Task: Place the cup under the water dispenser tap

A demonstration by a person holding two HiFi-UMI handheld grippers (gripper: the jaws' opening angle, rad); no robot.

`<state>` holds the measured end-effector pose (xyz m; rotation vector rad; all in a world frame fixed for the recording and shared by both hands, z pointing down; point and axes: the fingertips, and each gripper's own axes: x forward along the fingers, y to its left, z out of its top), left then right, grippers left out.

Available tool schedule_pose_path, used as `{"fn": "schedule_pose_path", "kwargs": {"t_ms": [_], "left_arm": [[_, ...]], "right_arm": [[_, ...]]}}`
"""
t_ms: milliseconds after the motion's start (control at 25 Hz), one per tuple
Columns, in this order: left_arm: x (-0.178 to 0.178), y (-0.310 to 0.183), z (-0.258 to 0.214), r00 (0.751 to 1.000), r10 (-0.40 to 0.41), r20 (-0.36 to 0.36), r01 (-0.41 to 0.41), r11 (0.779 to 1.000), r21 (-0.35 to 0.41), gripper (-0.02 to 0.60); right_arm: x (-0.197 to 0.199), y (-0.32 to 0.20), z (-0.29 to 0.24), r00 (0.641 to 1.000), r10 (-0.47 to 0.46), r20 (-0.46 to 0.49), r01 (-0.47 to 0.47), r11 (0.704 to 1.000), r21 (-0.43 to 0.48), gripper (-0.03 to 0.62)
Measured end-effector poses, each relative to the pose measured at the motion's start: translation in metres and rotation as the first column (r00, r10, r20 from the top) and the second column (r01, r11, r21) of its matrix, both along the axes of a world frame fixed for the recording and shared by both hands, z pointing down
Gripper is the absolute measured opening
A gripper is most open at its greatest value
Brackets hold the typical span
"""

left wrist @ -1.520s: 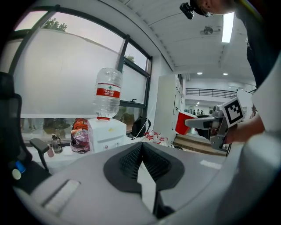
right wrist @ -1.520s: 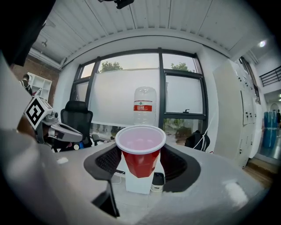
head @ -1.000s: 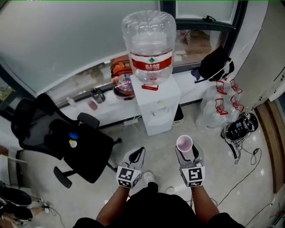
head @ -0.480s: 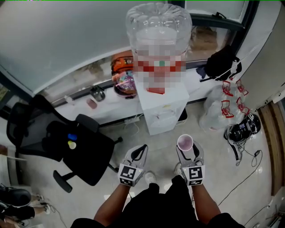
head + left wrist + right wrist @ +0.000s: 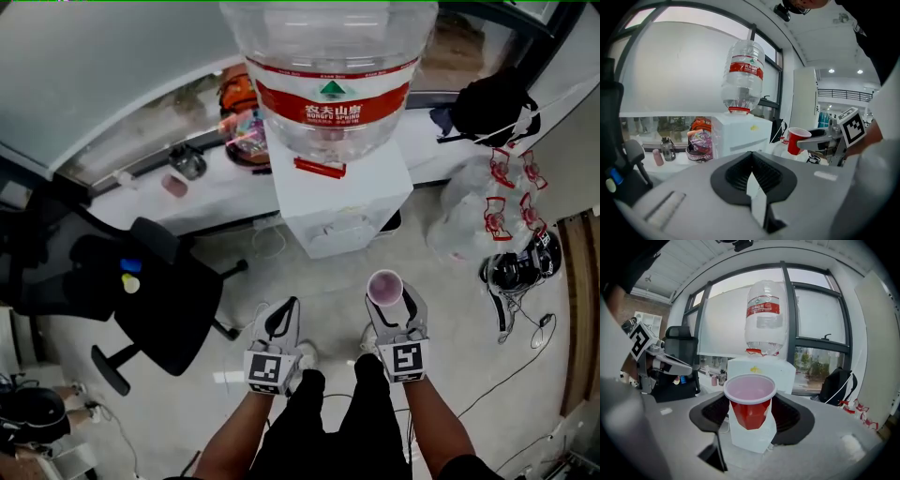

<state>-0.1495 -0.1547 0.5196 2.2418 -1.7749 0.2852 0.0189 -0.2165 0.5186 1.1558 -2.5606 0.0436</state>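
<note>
Room with a water dispenser, seen from above and from both tools. The white water dispenser point(image 5: 344, 202) stands on the pale floor point(image 5: 319, 300) against a low white counter point(image 5: 220, 192) that runs under the window; an inverted clear bottle point(image 5: 328, 66) with a red label sits on its top. Small bottles and a colourful bag lie along the counter's left part, and a black backpack point(image 5: 492, 108) rests at its right end. A black office chair point(image 5: 141, 291) stands on the floor to the left, and clear plastic bags point(image 5: 473, 211) with red handles lie to the right. The right tongs point(image 5: 387, 300) pinch an upright, empty red cup point(image 5: 385, 287), held over the floor in front of the dispenser and apart from it. The left tongs point(image 5: 284, 311) are pressed together with nothing between them.
</note>
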Motion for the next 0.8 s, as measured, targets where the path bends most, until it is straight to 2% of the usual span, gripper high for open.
{"fn": "schedule_pose_path", "kwargs": {"t_ms": [200,360,600,800], "left_arm": [[0.004,-0.018,0.055,0.999,-0.026,-0.021,0.026,1.0,-0.013,0.015],[0.004,-0.035,0.092,0.999,-0.047,-0.021,0.046,0.997,-0.057,0.015],[0.011,-0.049,0.14,0.999,-0.036,-0.018,0.035,0.999,-0.036,0.015],[0.01,-0.071,0.168,0.999,-0.045,0.006,0.045,0.999,-0.014,0.015]], "right_arm": [[-0.004,-0.026,0.056,1.0,-0.029,-0.005,0.029,1.0,-0.011,0.282],[-0.005,-0.05,0.108,0.999,-0.039,-0.013,0.039,0.999,-0.021,0.282],[-0.005,-0.086,0.189,0.997,-0.046,-0.055,0.042,0.997,-0.068,0.282],[-0.017,-0.12,0.229,0.997,-0.033,-0.064,0.029,0.997,-0.069,0.284]]}}
